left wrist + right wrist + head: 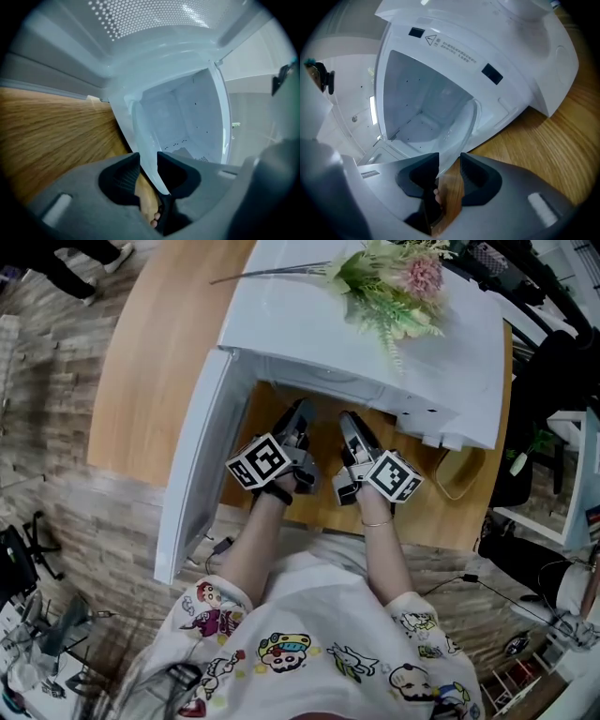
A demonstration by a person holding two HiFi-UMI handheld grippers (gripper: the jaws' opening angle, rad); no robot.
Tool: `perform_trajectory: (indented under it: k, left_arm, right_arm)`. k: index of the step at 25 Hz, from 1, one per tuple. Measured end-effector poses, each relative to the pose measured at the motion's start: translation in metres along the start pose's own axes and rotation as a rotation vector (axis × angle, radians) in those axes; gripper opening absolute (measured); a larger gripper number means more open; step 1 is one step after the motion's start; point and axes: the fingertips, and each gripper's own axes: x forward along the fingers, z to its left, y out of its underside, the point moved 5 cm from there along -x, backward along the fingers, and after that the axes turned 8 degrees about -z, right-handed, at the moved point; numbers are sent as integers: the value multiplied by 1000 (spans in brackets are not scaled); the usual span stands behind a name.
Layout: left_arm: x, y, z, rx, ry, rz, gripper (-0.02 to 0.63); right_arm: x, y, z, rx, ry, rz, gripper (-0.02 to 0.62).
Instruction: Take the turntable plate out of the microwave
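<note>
The clear glass turntable plate [144, 140] lies edge-on in front of the empty white microwave [450, 362], whose door [192, 484] hangs open to the left. In the left gripper view its rim runs between the jaws of my left gripper [147, 165], which stands open around it. The plate [461, 126] also reaches into my right gripper [450, 165], whose jaws are open, with a gap beside the glass. In the head view both the left gripper [300, 413] and the right gripper [348, 420] point into the microwave's mouth. The glass itself does not show there.
The microwave stands on a wooden table [150, 381], and artificial flowers [394, 282] lie on its top. The open door walls off the left side. Bare wood [553, 140] lies under both grippers. A cable loop [459, 474] rests at the table's right.
</note>
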Motion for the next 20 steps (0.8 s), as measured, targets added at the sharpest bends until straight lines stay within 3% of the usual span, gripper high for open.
perform_trajectory:
  k: [18,20]
  left_arm:
    - [22,-11,4,-60,6,-3,107]
    - [21,-9,4,-50,1,9,69]
  right_arm:
    - [12,7,-6,198,-4,-25,91]
    - [6,10,-6,203,-6,-23,89]
